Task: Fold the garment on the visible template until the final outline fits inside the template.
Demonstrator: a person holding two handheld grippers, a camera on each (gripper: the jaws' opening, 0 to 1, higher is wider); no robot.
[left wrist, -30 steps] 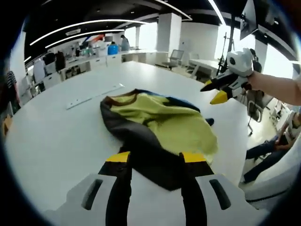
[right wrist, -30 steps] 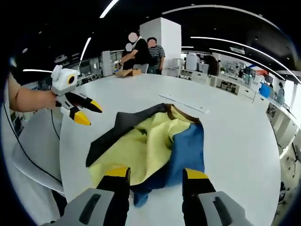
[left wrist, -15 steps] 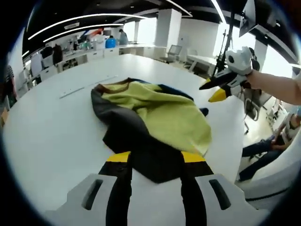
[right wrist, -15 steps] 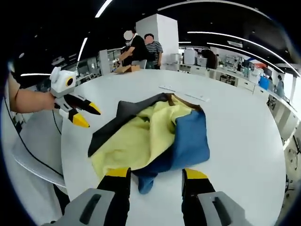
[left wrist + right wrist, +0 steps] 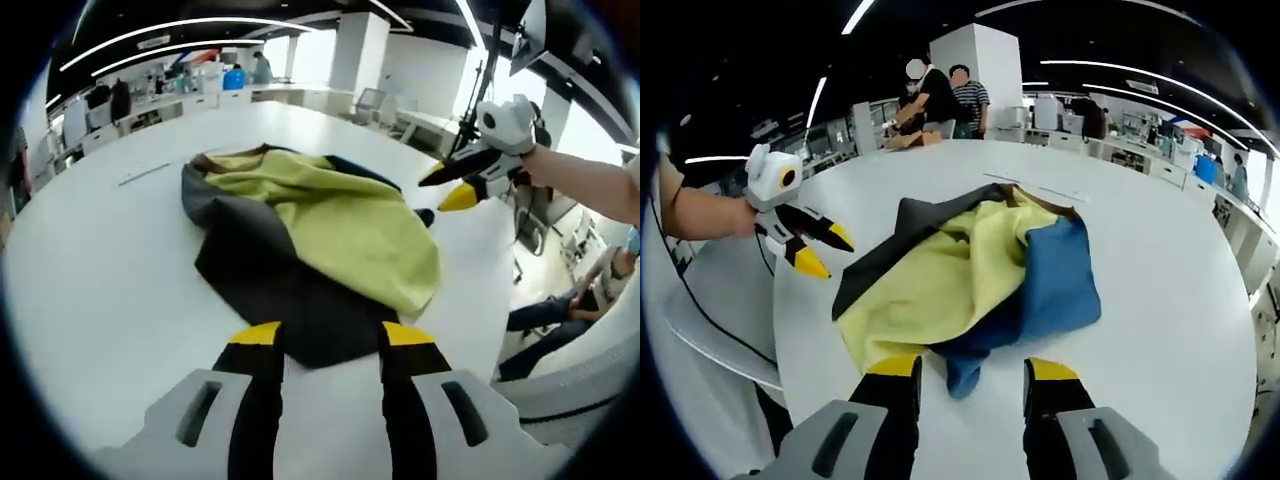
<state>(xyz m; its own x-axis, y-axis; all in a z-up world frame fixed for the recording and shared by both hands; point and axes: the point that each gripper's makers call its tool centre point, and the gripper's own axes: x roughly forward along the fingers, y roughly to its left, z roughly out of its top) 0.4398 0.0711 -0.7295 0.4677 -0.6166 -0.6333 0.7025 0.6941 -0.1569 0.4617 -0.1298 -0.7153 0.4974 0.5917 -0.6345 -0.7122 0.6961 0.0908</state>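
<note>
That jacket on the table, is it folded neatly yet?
No. The jacket lies rumpled on the table, yellow lining exposed.

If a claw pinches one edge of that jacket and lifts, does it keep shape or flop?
Likely flops: the jacket lies crumpled with soft folds, so it should drape from the pinch. Probably light; it sits thin on the table. The yellow lining looks smooth, so layers may slide apart.

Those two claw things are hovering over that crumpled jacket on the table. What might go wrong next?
The garment lies bunched, yellow lining up, so a pinch may catch several layers and fold crookedly. Both the left gripper and right gripper are open and hold nothing. The garment lies near the table edge on the person's side, so a pull could drag it off.
</note>
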